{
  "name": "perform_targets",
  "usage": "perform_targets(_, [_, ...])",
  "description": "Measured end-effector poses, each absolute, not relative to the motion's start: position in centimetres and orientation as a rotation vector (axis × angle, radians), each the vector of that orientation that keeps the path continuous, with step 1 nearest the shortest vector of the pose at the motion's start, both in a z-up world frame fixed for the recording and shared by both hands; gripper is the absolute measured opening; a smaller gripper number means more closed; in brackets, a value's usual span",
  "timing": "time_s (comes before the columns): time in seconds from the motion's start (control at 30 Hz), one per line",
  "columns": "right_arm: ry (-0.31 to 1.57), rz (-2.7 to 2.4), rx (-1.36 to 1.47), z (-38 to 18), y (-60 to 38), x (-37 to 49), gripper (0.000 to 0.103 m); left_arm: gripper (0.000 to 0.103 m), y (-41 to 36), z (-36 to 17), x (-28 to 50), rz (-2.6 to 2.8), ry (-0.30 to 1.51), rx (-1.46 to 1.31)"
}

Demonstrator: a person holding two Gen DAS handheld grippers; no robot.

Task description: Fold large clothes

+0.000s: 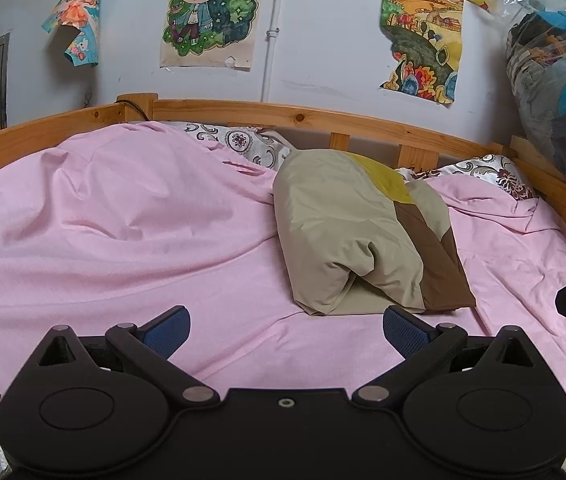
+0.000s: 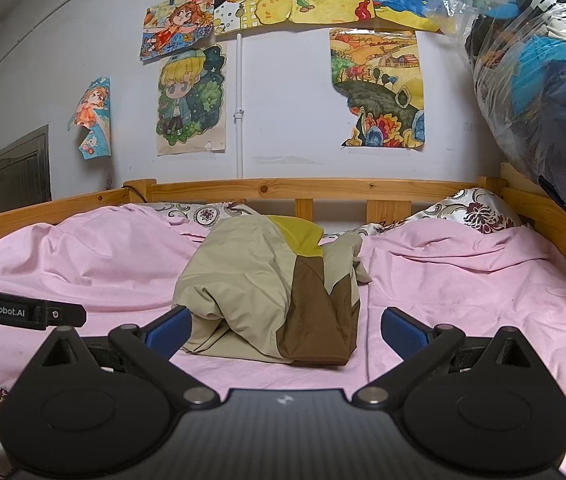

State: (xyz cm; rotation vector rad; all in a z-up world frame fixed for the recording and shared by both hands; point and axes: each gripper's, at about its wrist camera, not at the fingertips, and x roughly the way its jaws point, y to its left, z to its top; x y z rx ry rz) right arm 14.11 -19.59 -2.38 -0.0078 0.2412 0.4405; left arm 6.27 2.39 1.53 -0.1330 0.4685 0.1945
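A folded garment in beige, brown and mustard yellow lies as a bundle on the pink sheet of the bed. In the left wrist view it sits just beyond and right of my left gripper, which is open with nothing between its blue pads. In the right wrist view the garment lies straight ahead of my right gripper, also open and empty, its near edge between the fingertips' line. The left gripper's black body shows at the left edge there.
A wooden bed rail runs along the back and right side. A patterned cover peeks out under the pink sheet. A clear plastic bag of dark clothes hangs at upper right. Drawings cover the wall.
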Motion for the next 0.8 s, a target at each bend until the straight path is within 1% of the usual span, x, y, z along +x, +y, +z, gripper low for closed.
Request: perform_targets(0.8, [0.242,0.441,-0.008,-2.39,-19.66,14.12,0.103,0.102,2.38,1.68,6.1,0.199,0.465,-0.129])
